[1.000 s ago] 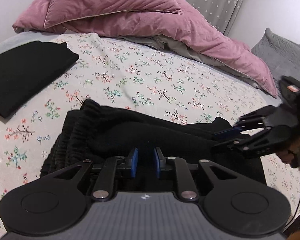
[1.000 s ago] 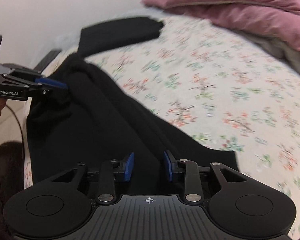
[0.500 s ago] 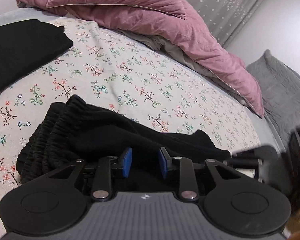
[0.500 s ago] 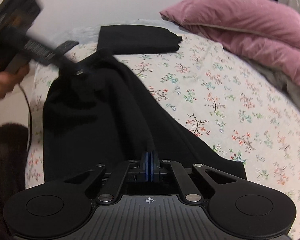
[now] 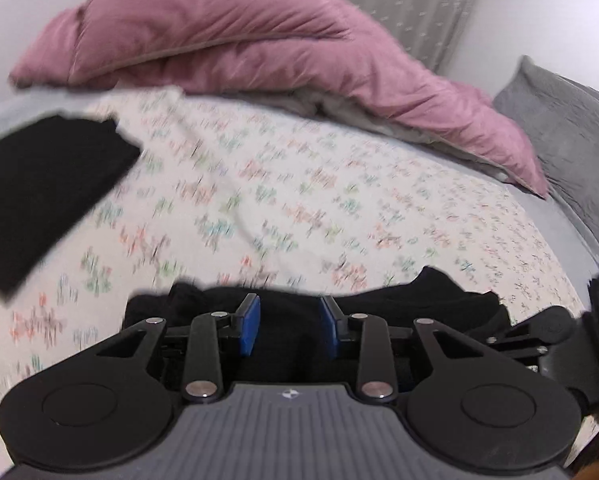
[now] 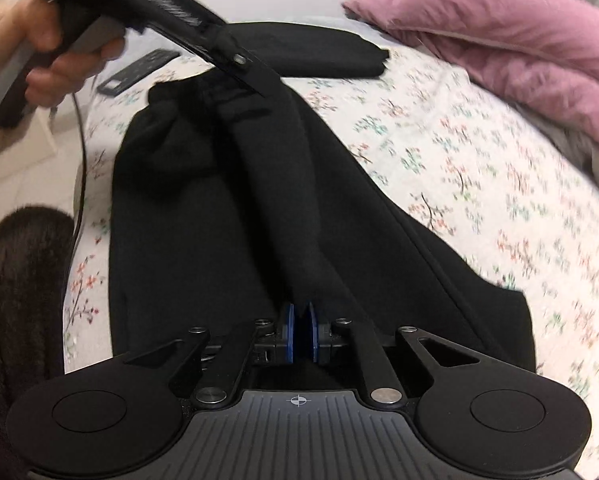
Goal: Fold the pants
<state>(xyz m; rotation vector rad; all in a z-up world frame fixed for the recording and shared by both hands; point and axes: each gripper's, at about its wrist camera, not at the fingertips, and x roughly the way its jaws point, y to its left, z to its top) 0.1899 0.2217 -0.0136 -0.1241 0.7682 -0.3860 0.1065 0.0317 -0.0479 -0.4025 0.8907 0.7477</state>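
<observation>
Mid-fold on a flowered bed sheet (image 6: 479, 168), with a pair of black pants (image 6: 203, 240) spread along the near edge of the bed. Laid with the gathered waistband toward the far left in the right wrist view and the hem toward the near right.

Pinched at the near end by the right gripper (image 6: 299, 338): blue pads (image 6: 286, 336) drawn narrow on a raised ridge of the cloth, having just eased apart a little, with fabric caught between them.

Met at the far end of that ridge by the left gripper (image 5: 289, 328), brought in from the upper left by a hand (image 6: 55, 52) and angled down beside the waistband. Too blurred there to tell whether touching the cloth. From its own camera, shown with jaws standing well apart, having just been opening, above the black fabric and pressing on nothing.

Trailing from the handle, down past the edge of the bed, a dark cable (image 6: 79, 152).

Beyond the pants, on the same sheet, a folded black garment (image 5: 39, 192), well apart from them, and near it a dark flat device (image 6: 139, 68). Heaped at the far side, a pink duvet (image 5: 259, 48); at its right, a grey cushion (image 5: 559, 128); behind, a grey curtain (image 5: 399, 4).
</observation>
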